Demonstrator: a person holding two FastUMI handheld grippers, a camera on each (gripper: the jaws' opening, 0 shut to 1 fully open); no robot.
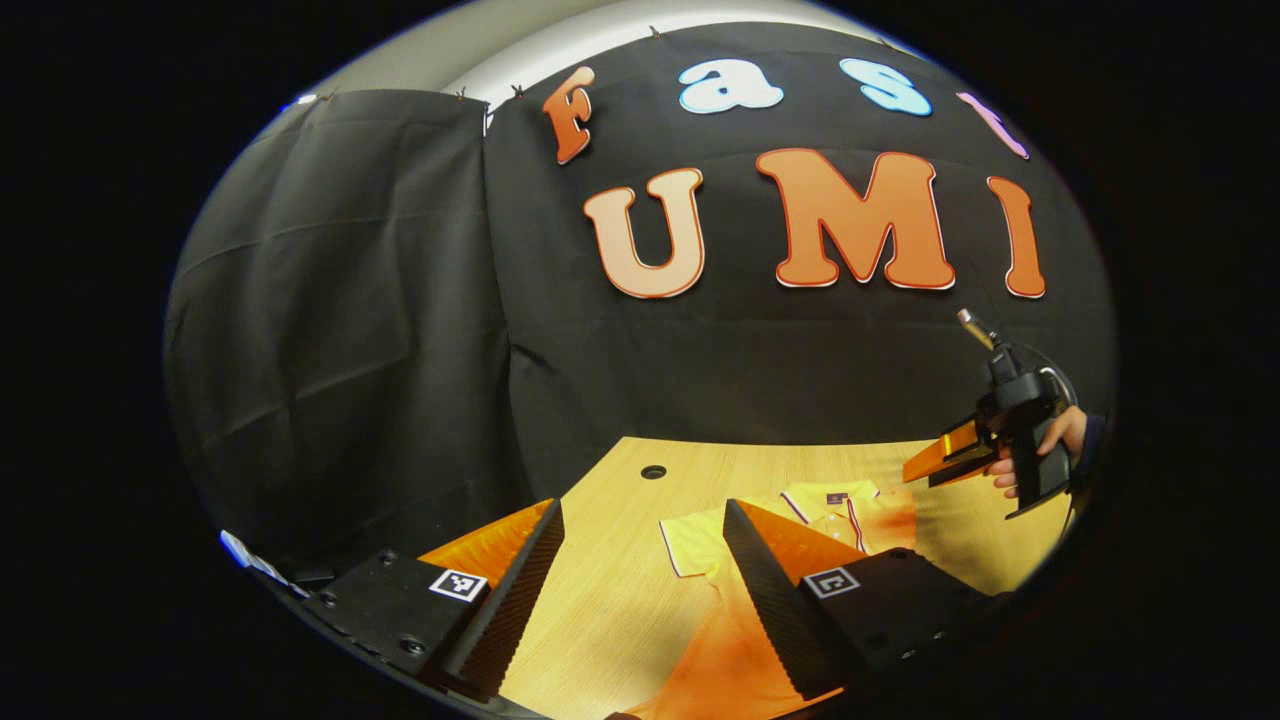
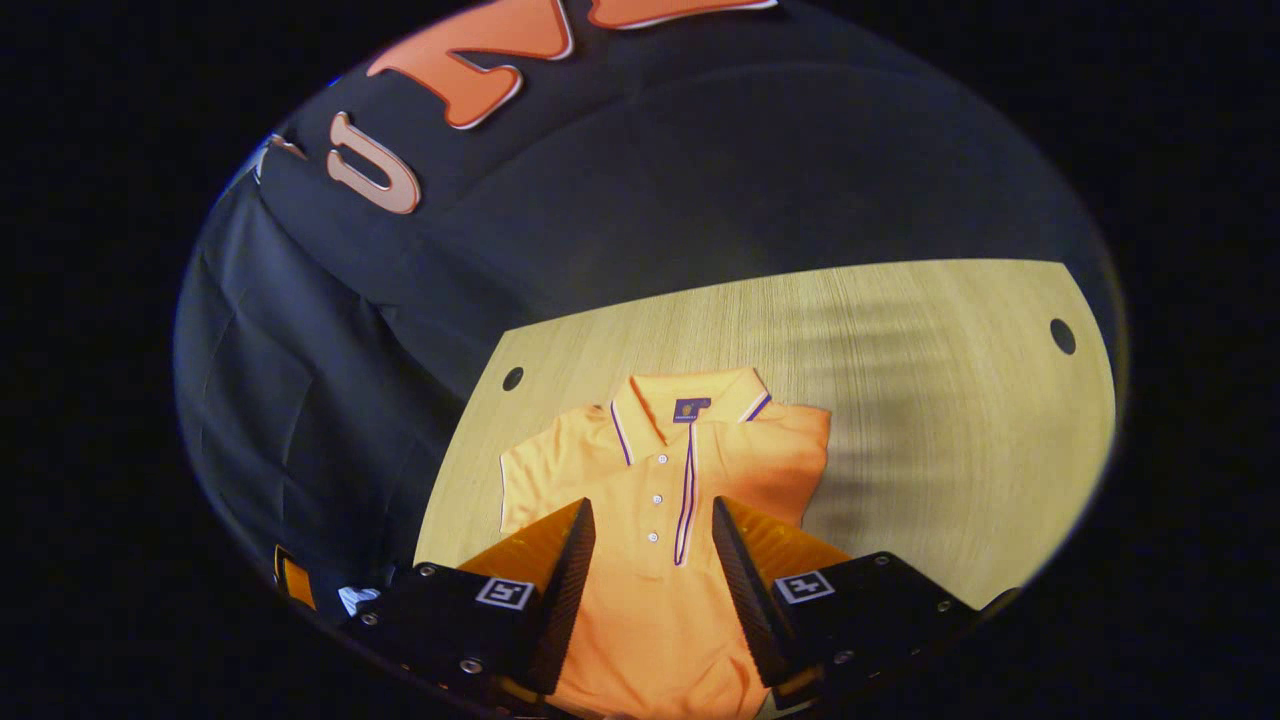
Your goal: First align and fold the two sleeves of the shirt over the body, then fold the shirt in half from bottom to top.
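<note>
An orange polo shirt (image 2: 650, 600) lies flat and face up on the wooden table (image 2: 950, 400), collar (image 2: 690, 400) toward the far wall and button placket down the middle. One short sleeve (image 2: 530, 470) spreads out at the left of the right gripper view. My right gripper (image 2: 652, 510) hovers open above the chest, with nothing between its fingers. In the left gripper view the shirt (image 1: 700, 545) shows beyond my left gripper (image 1: 642, 510), which is open and empty above the table beside the shirt. The right gripper (image 1: 950, 460) hangs in the air at far right, held by a hand (image 1: 1050, 440).
The table has round cable holes (image 2: 512, 378), (image 2: 1062, 335) near its far corners. Black cloth walls close the booth behind and on the left. Bare wood stretches to the right of the shirt (image 2: 950, 480).
</note>
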